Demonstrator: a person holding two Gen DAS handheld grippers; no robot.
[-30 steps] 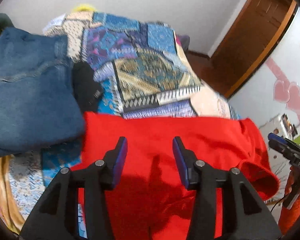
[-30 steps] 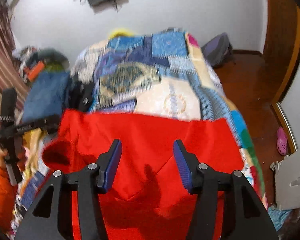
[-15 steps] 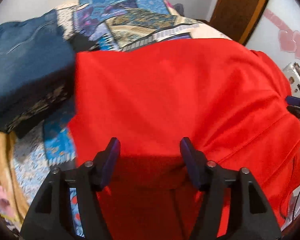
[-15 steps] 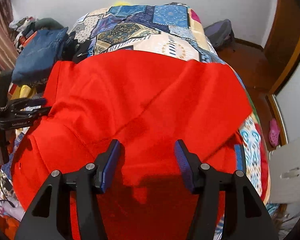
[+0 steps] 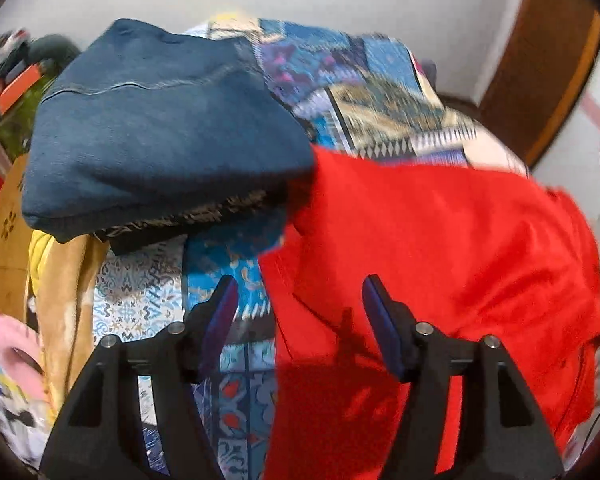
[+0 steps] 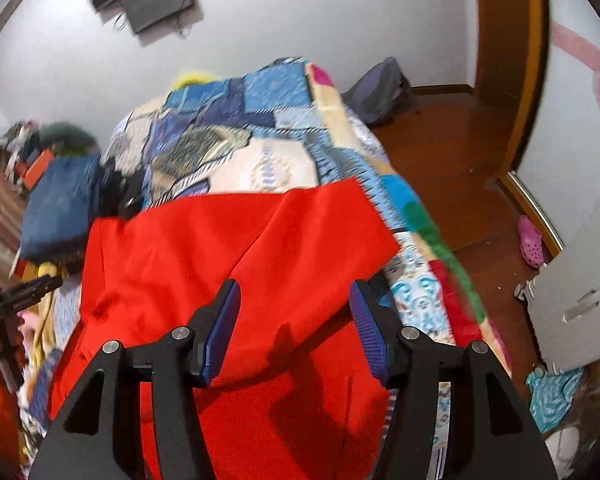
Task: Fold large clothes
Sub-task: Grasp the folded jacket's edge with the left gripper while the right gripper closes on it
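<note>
A large red garment (image 5: 440, 260) lies spread on the patchwork bedspread (image 5: 380, 112). My left gripper (image 5: 299, 284) hovers over the garment's left edge, one finger above the bedspread and the other above the red cloth. Its jaws are opening and nothing is pinched between them. In the right wrist view the red garment (image 6: 220, 248) fills the near bed, with a flap folded across its right side. My right gripper (image 6: 295, 286) stands open above that flap, holding nothing. The left gripper (image 6: 16, 300) also shows at the left edge there.
Folded blue jeans (image 5: 160, 132) sit on a dark garment (image 5: 180, 220) at the bed's left. Cluttered things line the far left. Wooden floor (image 6: 460, 160) to the right holds a pink clog (image 6: 530, 242), a dark bag (image 6: 380, 92) and a white cabinet (image 6: 572, 300).
My left gripper has swung left to the garment's left edge and its jaws have widened. My right gripper has shifted toward the garment's right side, its jaws about the same.
</note>
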